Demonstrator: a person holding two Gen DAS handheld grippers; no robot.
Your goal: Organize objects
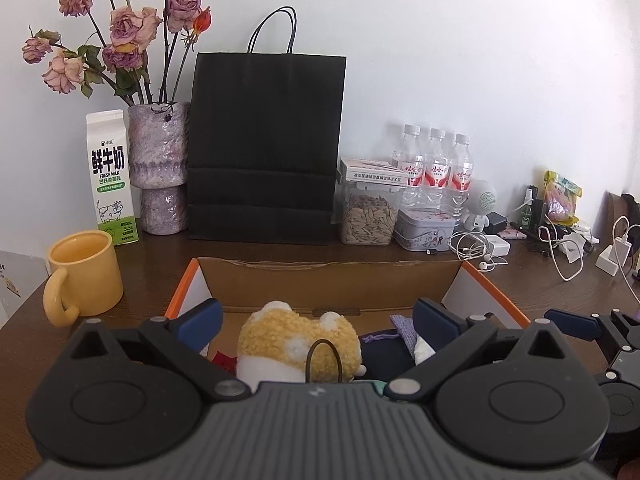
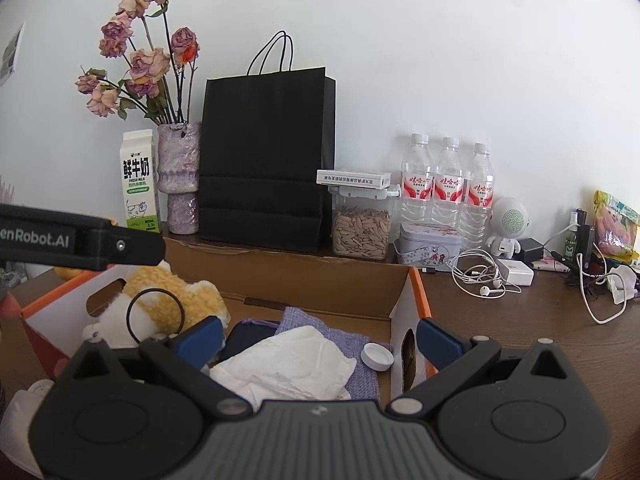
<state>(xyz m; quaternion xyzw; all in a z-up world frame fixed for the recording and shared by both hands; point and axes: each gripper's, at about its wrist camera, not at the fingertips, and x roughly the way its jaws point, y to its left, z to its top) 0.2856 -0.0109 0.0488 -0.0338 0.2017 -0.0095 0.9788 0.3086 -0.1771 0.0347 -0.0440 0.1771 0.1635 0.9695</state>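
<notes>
Left gripper [image 1: 318,326]: jaws spread wide, nothing between them, hovering over the cardboard box [image 1: 332,280]. A yellow-and-white plush toy [image 1: 298,340] with a black loop lies inside the box, in the gap between the jaws.

Right gripper [image 2: 318,340]: jaws likewise wide apart and empty, above the same box [image 2: 304,276]. Below it, inside the box: crumpled white tissue [image 2: 292,364] on a lavender knitted cloth [image 2: 360,376], and a white bottle cap [image 2: 377,356] at 3 o'clock of the tissue. The plush [image 2: 176,300] sits at 10 o'clock.

Yellow mug [image 1: 82,274] stands outside the box, at 9 o'clock.
</notes>
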